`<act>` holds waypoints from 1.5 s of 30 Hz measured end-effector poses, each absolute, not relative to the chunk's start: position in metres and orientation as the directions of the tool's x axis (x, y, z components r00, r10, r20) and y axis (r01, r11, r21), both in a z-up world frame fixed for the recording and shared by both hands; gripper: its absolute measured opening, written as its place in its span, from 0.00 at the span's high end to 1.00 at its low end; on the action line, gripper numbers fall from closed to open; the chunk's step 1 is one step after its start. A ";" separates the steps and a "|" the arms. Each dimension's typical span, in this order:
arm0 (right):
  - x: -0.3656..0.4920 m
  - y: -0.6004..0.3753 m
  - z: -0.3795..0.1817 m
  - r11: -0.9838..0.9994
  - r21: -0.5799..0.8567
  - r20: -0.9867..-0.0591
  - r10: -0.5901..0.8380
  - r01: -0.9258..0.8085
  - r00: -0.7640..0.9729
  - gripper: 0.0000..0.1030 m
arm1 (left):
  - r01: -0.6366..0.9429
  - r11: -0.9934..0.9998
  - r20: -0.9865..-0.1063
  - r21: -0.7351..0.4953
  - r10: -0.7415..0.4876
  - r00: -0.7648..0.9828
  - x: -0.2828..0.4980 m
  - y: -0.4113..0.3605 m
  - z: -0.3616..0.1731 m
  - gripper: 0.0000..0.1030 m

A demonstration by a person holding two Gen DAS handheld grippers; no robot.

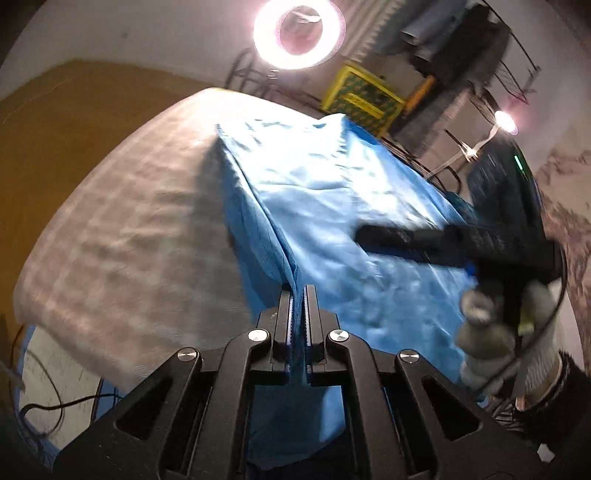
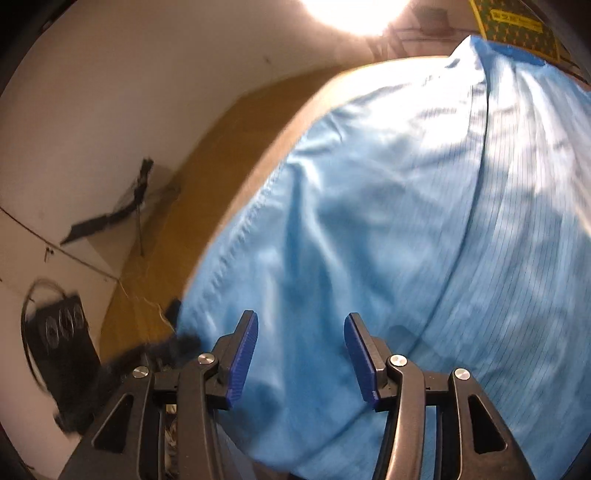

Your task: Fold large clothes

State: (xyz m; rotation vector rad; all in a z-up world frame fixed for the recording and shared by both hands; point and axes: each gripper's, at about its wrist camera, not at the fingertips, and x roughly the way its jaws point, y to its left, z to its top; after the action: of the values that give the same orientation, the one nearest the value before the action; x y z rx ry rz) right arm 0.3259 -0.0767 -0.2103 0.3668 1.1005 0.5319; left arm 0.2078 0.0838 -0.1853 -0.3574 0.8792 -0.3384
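Note:
A large light-blue garment (image 1: 332, 192) lies spread over a table under a pale checked cover (image 1: 122, 251). My left gripper (image 1: 298, 295) is shut on a raised fold at the garment's near edge, and the cloth runs up from the table into the jaws. To the right, a gloved hand (image 1: 491, 332) holds the other black gripper tool over the garment. In the right wrist view the same blue garment (image 2: 406, 221) fills the frame. My right gripper (image 2: 301, 332) stands open just above it, with nothing pinched between its blue pads (image 2: 243, 354).
A bright ring light (image 1: 298, 33) stands behind the table, with a yellow crate (image 1: 360, 96) and dark racks at the back right. Cables (image 1: 40, 406) trail on the floor at lower left. A black device (image 2: 62, 332) sits on the floor left of the table.

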 end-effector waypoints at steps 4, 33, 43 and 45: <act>0.346 -0.070 -0.199 0.813 0.536 -0.724 0.582 -0.228 0.371 0.49 | 0.202 0.892 -0.690 -0.404 -0.442 0.573 0.212 0.056 -0.182 0.98; 0.370 -0.179 -0.237 0.747 0.663 -0.675 0.571 0.045 0.469 1.00 | 0.469 0.835 -0.745 -0.286 -0.502 0.439 0.188 -0.035 -0.194 0.99; 0.379 -0.215 -0.239 0.813 0.572 -0.744 0.458 0.110 0.486 1.00 | 0.514 0.806 -0.773 -0.293 -0.516 0.369 0.188 -0.083 -0.200 0.99; 0.381 -0.214 -0.240 0.821 0.561 -0.750 0.450 0.105 0.484 1.00 | 0.514 0.803 -0.779 -0.302 -0.519 0.352 0.191 -0.087 -0.202 0.99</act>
State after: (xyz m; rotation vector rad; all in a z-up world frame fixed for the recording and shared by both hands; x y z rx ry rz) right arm 0.3808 -0.2145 -0.2403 0.5965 1.0599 0.2261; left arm 0.1907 -0.0872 -0.2023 -0.0055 1.0097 -0.6680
